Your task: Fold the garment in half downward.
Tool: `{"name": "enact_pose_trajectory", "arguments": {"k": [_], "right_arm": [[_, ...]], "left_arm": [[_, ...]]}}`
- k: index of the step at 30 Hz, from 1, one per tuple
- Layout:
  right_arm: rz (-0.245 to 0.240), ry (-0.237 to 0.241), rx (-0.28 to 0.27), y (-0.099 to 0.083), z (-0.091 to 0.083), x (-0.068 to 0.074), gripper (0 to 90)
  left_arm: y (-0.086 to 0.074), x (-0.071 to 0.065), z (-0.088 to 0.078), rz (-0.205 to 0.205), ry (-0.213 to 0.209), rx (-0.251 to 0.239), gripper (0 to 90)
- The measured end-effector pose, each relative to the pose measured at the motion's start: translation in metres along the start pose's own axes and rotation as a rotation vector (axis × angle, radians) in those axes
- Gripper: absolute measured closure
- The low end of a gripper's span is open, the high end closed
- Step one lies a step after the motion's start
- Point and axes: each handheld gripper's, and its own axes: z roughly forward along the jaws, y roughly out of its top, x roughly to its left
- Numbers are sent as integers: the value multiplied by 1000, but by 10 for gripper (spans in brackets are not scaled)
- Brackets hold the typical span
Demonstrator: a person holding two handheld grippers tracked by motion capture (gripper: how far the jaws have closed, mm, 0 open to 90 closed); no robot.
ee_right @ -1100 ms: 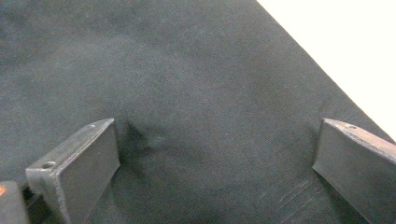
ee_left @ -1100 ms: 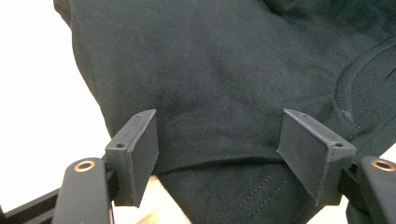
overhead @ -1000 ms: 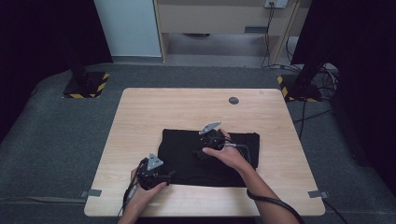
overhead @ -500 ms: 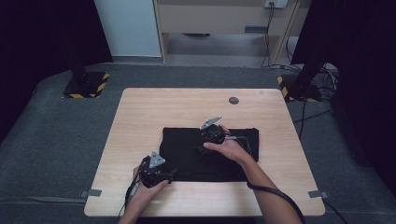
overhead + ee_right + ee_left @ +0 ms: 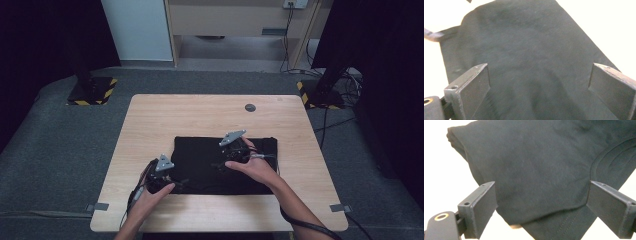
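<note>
your folded black garment (image 5: 205,162) lies flat on the desk (image 5: 150,120), near the front edge and a little right of centre, its edges fairly square. your left gripper (image 5: 172,184) sits at the garment's near left corner; in the left gripper view its jaws stand spread wide, having just been opening, with cloth (image 5: 536,170) below and between them but nothing pressed on it. your right gripper (image 5: 220,162) hovers over the middle of the garment, and in the right gripper view its jaws are spread too, with only dark fabric (image 5: 524,55) beneath and nothing pinched.

the main risk, as i judge it, is the loose layering at that left corner. the left gripper view shows a folded edge with a hem lying under the top layer. if you close there without care, you can catch only the top layer, and the fold opens as you lift. if you catch too deep, you may drag the whole stack toward the desk's front edge.

the second risk is snagging. with both grippers so close over the cloth, a jaw tip sliding sideways can ruck the surface and spoil the flat fold. lift clear before you travel.

watch the trailing cable (image 5: 131,200) by your left hand as well; dragged across the corner, it can flip that edge over.
</note>
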Motion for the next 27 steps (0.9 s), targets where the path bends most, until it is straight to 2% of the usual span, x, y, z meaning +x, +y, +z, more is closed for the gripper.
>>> {"name": "enact_pose_trajectory", "arguments": {"k": [3, 7, 12, 17, 21, 27], "right_arm": [[-4, 4, -18, -4, -13, 9, 38], [-4, 3, -34, -9, -24, 19, 43], [2, 13, -64, -14, -34, 31, 55], [-19, 34, -50, -18, -36, 45, 52], [-13, 41, -52, -18, -35, 49, 53], [-43, 41, -23, -15, -31, 56, 56]], "left_arm": [[10, 7, -4, 23, 3, -1, 74], [23, 19, -9, 13, -19, -17, 66], [32, 41, -7, 2, -11, 5, 65], [45, 53, -9, 23, 13, 20, 64], [57, 57, -12, 58, 32, 33, 64], [63, 64, -12, 73, 35, 23, 64]]}}
